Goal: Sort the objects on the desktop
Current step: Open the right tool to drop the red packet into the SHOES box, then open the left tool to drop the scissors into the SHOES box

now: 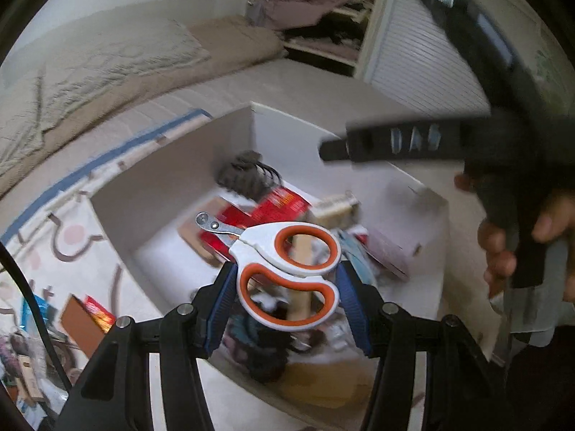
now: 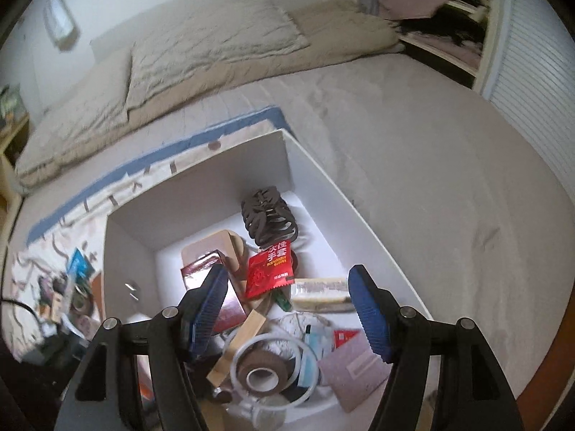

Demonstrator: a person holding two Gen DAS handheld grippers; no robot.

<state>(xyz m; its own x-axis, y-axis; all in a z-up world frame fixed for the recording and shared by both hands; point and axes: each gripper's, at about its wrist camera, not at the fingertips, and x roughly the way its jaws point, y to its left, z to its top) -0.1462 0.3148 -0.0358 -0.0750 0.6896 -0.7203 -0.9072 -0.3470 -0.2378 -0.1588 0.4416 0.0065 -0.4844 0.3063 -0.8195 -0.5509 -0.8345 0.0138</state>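
Orange-and-white nail clippers sit clamped by their handles in the left tongs above the white box; the right tongs gape wide, empty.

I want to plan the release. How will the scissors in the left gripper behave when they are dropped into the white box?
The scissors, clamped by their handles in the left gripper, look rigid, so they should not flop. Their metal tip suggests some weight forward, so they may tilt. Landing on the clutter in the white box, they will probably rest unevenly.

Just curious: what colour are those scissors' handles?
White with orange inner rings on the scissors; left wrist view.
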